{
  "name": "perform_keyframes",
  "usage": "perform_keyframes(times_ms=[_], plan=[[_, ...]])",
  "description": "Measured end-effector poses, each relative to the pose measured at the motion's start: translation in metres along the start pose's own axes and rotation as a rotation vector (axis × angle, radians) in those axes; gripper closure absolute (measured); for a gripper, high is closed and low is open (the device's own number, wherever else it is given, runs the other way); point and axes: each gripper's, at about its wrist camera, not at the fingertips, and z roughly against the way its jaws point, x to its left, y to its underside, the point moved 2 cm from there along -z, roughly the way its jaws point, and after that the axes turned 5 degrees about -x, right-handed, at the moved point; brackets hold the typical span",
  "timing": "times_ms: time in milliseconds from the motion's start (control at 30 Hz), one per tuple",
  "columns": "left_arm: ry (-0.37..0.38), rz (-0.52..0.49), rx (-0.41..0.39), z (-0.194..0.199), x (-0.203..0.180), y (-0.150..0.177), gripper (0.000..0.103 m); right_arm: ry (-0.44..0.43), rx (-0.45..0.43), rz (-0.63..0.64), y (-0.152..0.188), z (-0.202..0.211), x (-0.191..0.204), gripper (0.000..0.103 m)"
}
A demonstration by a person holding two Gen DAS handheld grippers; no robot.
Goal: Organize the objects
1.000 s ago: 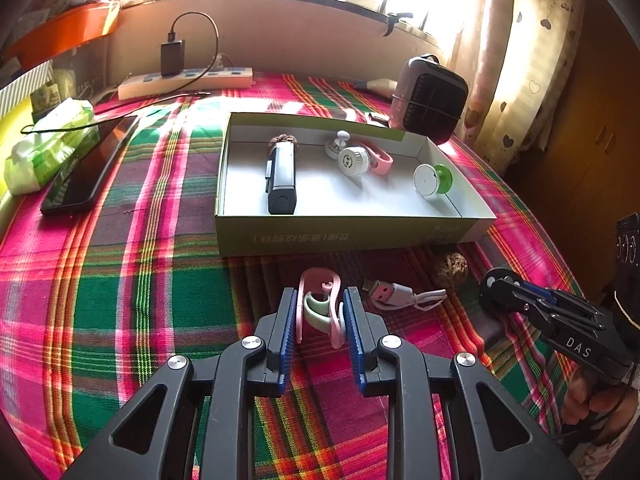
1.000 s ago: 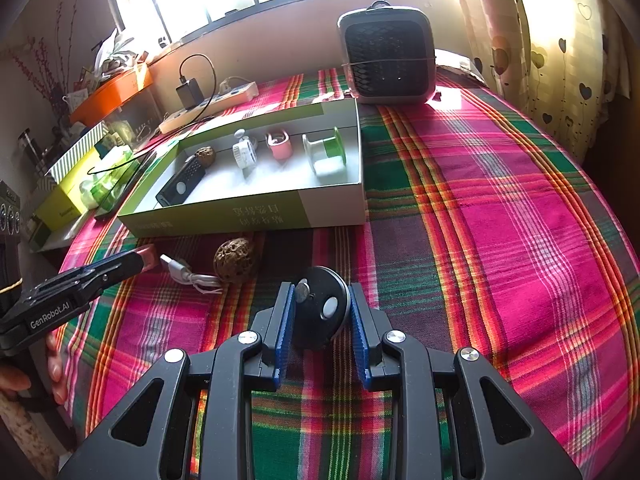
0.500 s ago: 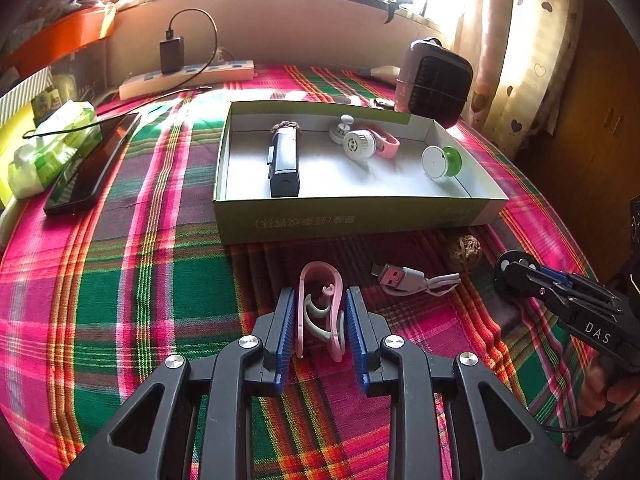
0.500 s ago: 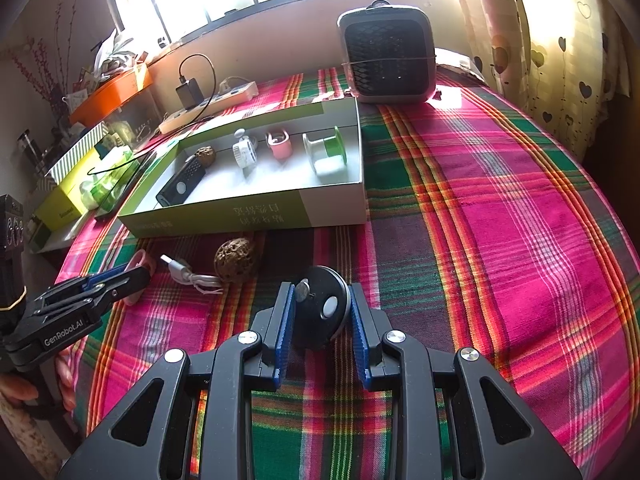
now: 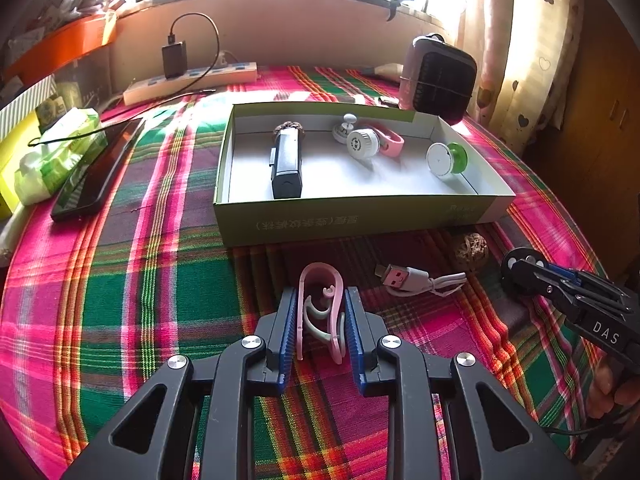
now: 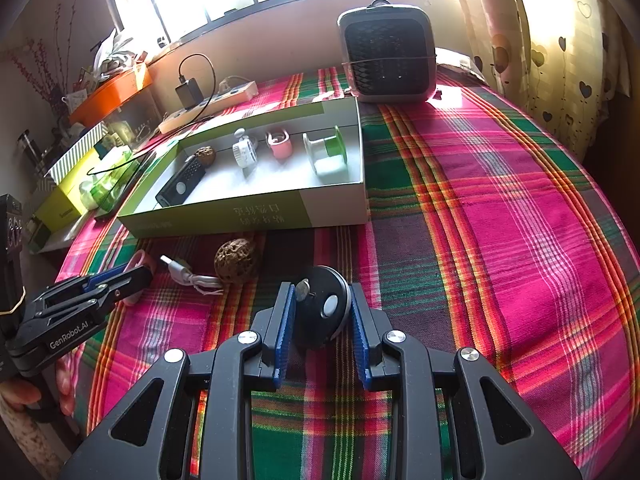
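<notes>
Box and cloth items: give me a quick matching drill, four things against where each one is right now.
1 pink clip
2 black disc
3 green spool
4 USB cable

a inside the box
b loose on the cloth
c between the left gripper pads
d between the right gripper pads

Pairs: 1-c, 2-d, 3-a, 4-b

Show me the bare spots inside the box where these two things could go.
Inside the box, the floor is bare along the near wall between the black remote and the green spool, and left of the remote. The far side is crowded with the white timer and pink clip.
</notes>
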Motion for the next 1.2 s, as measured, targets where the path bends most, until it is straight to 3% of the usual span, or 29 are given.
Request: perform_keyframes(times_ms=[1200], plan=[[0.025, -0.041, -0.075, 0.025, -0.012, -0.019, 0.082, -0.039, -0.046, 0.044, -0.019, 0.012, 0.024, 0.075]])
